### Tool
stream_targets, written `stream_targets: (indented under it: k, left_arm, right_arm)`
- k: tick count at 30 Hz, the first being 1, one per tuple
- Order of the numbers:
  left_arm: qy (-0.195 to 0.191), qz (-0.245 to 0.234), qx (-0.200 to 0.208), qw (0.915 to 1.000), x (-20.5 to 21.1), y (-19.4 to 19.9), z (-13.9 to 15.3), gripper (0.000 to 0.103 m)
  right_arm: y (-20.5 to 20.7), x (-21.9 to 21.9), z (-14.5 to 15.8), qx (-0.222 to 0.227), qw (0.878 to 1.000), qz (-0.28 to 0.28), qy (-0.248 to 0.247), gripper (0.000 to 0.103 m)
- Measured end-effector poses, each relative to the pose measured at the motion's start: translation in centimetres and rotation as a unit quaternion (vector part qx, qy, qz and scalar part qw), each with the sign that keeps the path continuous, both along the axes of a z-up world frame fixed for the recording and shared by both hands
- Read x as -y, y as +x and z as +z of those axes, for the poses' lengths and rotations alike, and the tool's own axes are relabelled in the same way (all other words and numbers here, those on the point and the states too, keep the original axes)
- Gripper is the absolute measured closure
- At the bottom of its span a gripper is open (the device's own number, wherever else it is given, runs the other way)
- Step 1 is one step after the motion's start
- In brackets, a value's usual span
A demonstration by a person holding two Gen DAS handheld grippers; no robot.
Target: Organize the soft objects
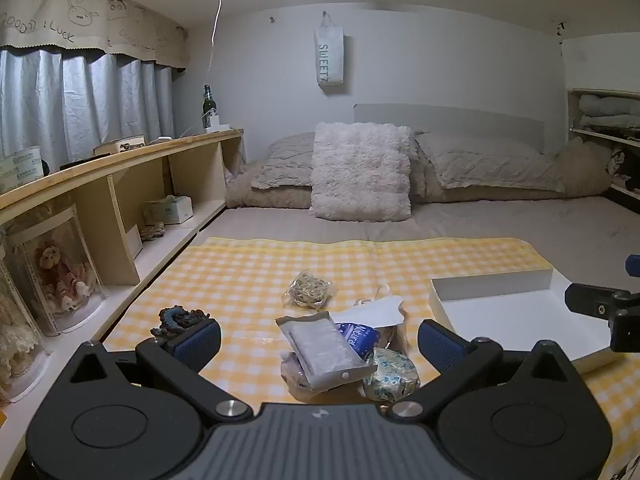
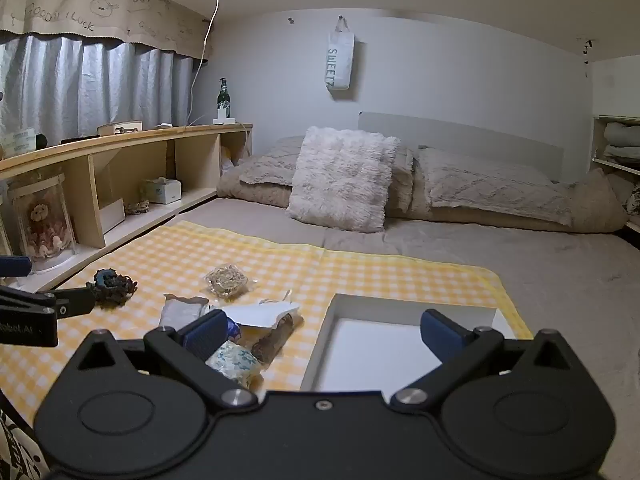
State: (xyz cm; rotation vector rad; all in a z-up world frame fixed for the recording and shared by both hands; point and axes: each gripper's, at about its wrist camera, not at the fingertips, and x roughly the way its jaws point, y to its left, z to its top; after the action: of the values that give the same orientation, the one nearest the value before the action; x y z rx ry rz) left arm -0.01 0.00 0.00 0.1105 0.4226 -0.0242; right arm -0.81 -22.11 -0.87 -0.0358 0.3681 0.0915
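Observation:
A pile of soft things lies on the yellow checked cloth (image 1: pixel 240 276): a clear zip pouch (image 1: pixel 326 354), a blue packet (image 1: pixel 358 334), a floral bundle (image 1: pixel 392 376), a white mask (image 1: pixel 376 310) and a bag of rubber bands (image 1: pixel 308 290). A dark knitted scrunchie (image 1: pixel 180 318) lies to the left. A white open box (image 1: pixel 516 316) stands on the right. My left gripper (image 1: pixel 320 340) is open over the pile. My right gripper (image 2: pixel 324 332) is open, between the pile and the box (image 2: pixel 380 344); the scrunchie (image 2: pixel 112 280) and floral bundle (image 2: pixel 234 362) also show in the right wrist view.
A wooden shelf (image 1: pixel 120 184) with dolls and a tissue box runs along the left. Pillows, a fluffy cushion (image 1: pixel 360 172) and folded bedding lie at the head of the bed. The other gripper shows at the right edge (image 1: pixel 608 312).

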Motion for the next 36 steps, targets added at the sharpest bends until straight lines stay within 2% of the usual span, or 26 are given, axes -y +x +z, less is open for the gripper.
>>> stream_targets:
  k: [36]
  left_arm:
    - [-0.008,0.000,-0.004,1.0000,0.10,0.51,-0.65,0.000]
  right_arm:
    - [0.21,-0.08,-0.19,-0.004,1.000,-0.004,-0.011,0.000]
